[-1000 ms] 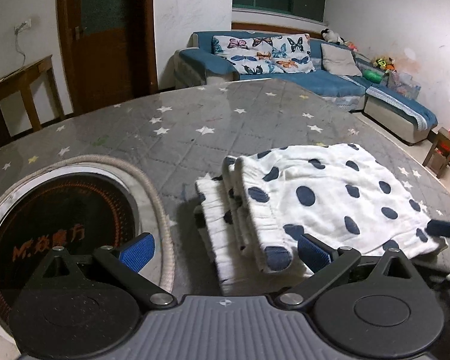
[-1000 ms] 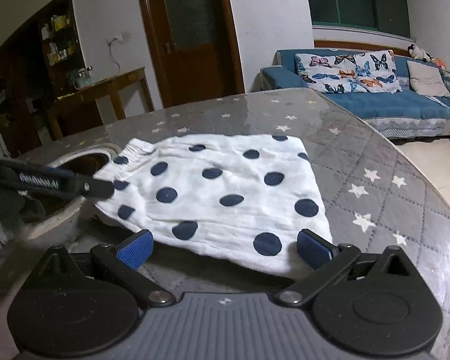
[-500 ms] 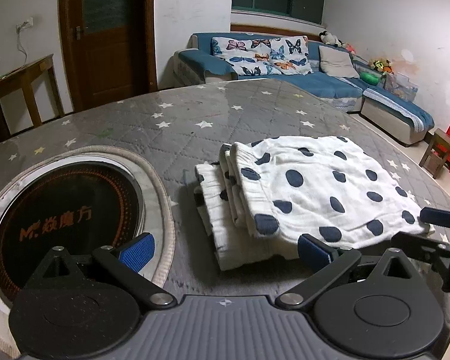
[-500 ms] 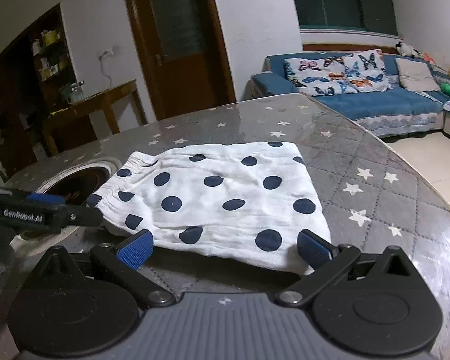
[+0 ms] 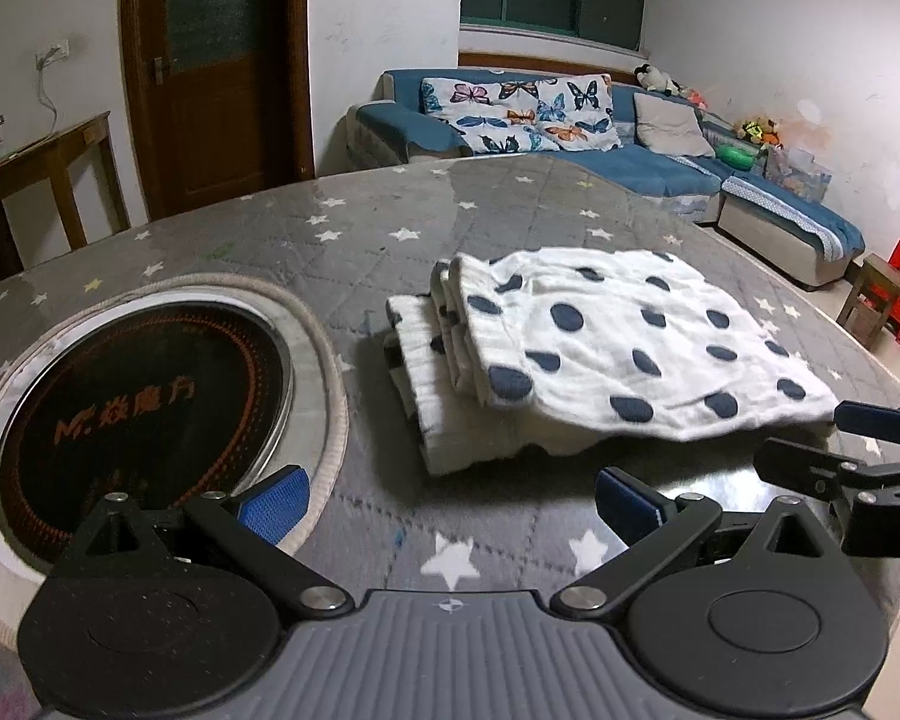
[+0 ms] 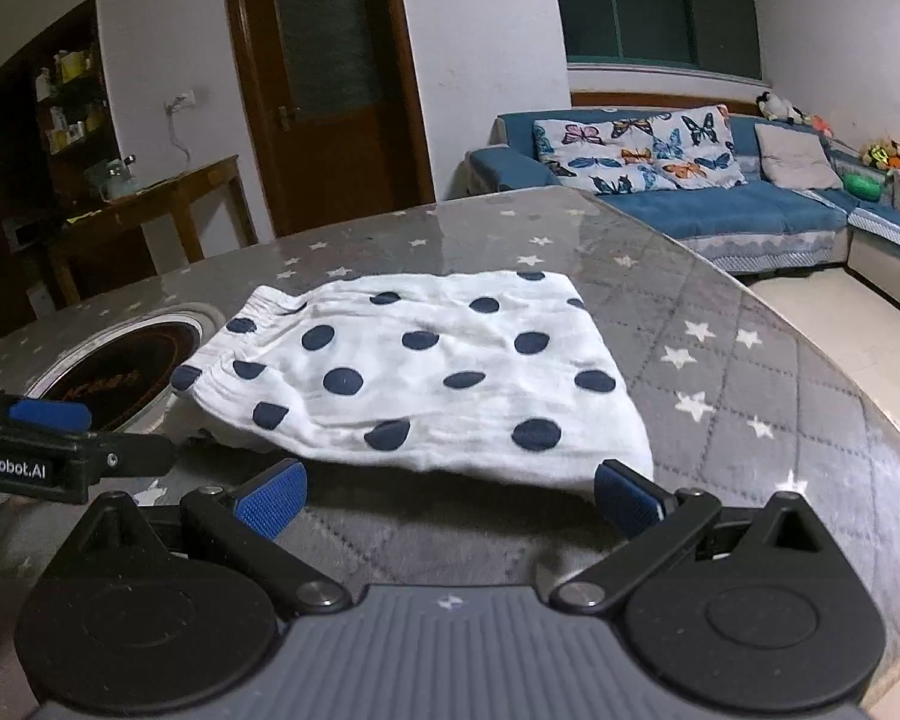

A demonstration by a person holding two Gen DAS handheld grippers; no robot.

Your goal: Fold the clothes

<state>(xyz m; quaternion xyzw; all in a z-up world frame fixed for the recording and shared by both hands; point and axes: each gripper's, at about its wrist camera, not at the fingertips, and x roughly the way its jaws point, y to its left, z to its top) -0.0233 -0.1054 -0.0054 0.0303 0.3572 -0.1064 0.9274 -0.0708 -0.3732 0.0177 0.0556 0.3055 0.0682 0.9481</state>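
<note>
Polka-dot garment (image 5: 600, 354) lies folded on the starred worktop (image 5: 390, 228), right of the round inset burner (image 5: 144, 396), its under-layers hidden. Left tongs (image 5: 450, 501) and right tongs (image 6: 447, 495) gape released, near it.

The folded polka-dot garment (image 5: 600, 354) is soft, crinkled white cloth, matt. Under it the bench (image 5: 390, 228) shows quilted grey fabric beneath what looks like a glossy clear sheet. Left of the garment, the round cooktop (image 5: 144, 384) is smooth, shiny black glass.
</note>
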